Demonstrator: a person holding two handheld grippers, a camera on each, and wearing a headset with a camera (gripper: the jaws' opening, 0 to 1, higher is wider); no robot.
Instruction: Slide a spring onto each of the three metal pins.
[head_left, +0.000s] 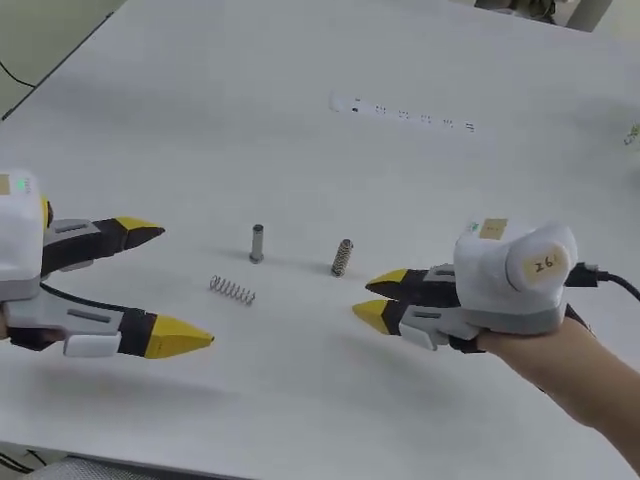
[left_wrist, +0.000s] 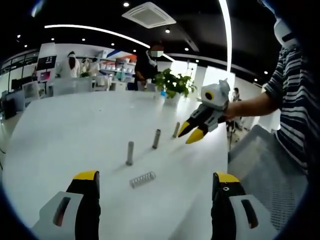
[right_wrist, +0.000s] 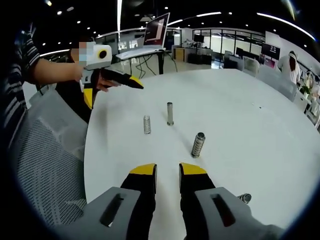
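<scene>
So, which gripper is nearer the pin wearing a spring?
Right. The right gripper is close beside the pin; the left gripper lies farther off, past the loose spring.

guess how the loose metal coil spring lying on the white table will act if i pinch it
The loose metal coil spring lies on its side, so a nudge would probably roll it across the smooth white table. Its thin open coils likely squash or skew under the jaws, so it may pop out. It looks light.
</scene>
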